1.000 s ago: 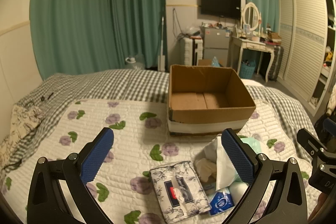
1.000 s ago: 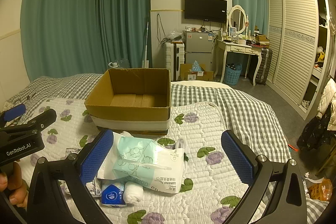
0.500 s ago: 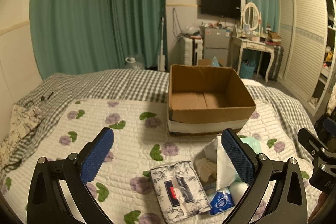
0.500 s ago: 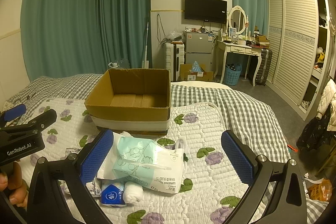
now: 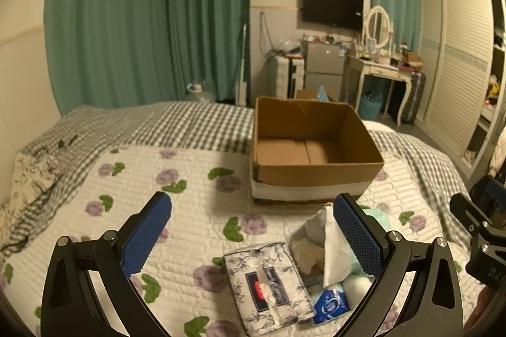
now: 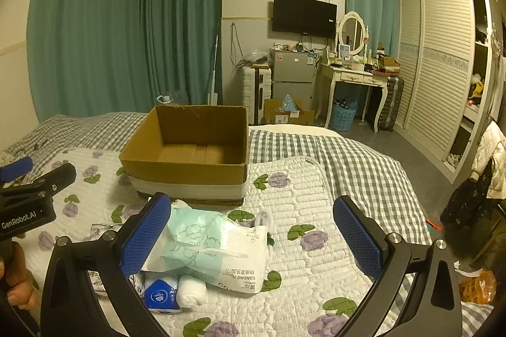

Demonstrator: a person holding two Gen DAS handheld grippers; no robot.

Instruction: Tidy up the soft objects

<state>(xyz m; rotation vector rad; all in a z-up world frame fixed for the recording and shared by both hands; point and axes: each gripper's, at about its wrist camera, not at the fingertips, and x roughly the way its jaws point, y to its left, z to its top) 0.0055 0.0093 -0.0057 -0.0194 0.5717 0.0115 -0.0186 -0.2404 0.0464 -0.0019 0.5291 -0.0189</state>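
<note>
Quilt (image 5: 196, 220) with purple flowers is lying across the bed in the left wrist view, and the left gripper (image 5: 253, 232) is hovering over it with its blue pads spread wide and nothing between them. Below the gap a floral tissue pack (image 5: 268, 286) is lying flat on the quilt, with a blue packet (image 5: 330, 303) touching its right edge. Just right of the pack a heap of crumpled cloth (image 5: 308, 251) and a white tissue (image 5: 332, 254) is sitting, partly hidden behind the right pad. An open cardboard box (image 5: 311, 175) is standing upright on the quilt just beyond the heap, showing a bare bottom. The right gripper (image 5: 480, 229) is showing at the far right edge of this view. In the right wrist view the right gripper (image 6: 253, 229) is likewise hanging above the quilt (image 6: 316, 242) with its pads wide apart and gripping nothing. A mint and white towel bag (image 6: 218, 248) is lying partly behind the left pad, resting on the blue packet (image 6: 159, 294) and a white roll (image 6: 191, 294), which are touching each other. The box (image 6: 189, 166) is standing just behind the bag. The left gripper (image 6: 34, 185) is reaching in from the left edge, a hand (image 6: 19, 277) holding its handle.
</note>
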